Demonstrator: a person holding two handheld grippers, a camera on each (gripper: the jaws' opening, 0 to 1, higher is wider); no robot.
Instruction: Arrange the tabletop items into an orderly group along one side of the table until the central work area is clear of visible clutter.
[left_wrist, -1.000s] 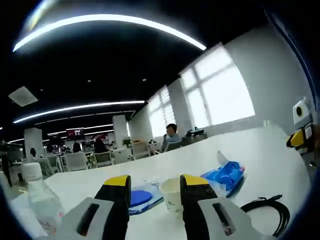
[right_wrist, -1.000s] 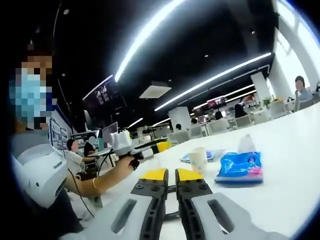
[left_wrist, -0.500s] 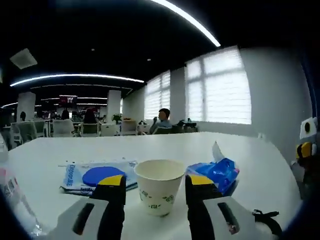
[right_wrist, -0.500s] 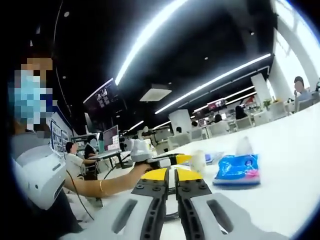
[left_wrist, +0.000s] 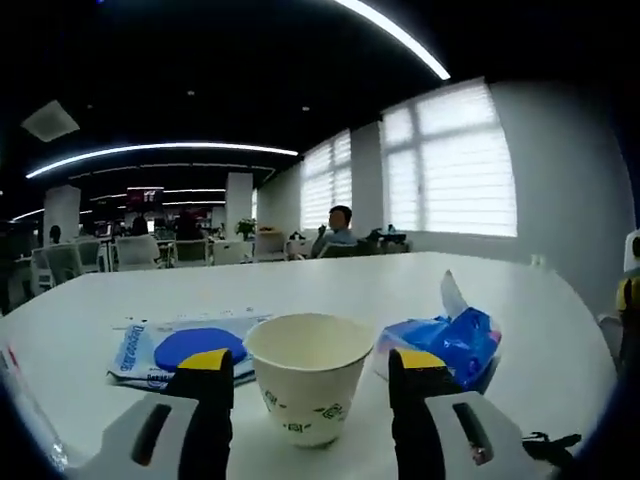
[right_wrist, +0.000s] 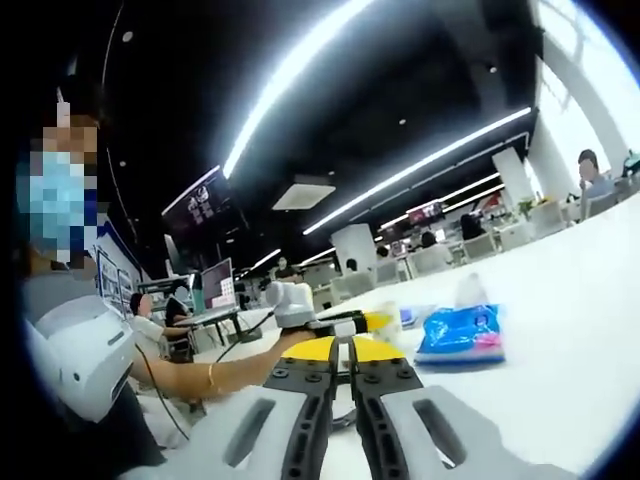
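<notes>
The left gripper (left_wrist: 312, 368) stands wide open with the upright paper cup (left_wrist: 307, 376) squarely between its jaws, unclamped, while the right gripper (right_wrist: 341, 350) is closed and empty.

My left gripper (left_wrist: 311, 362) points forward with its yellow-tipped jaws spread wide apart. My right gripper (right_wrist: 342, 349) has its jaws pressed together, tips touching. In the right gripper view, my left forearm (right_wrist: 215, 375) reaches across from the left.
</notes>
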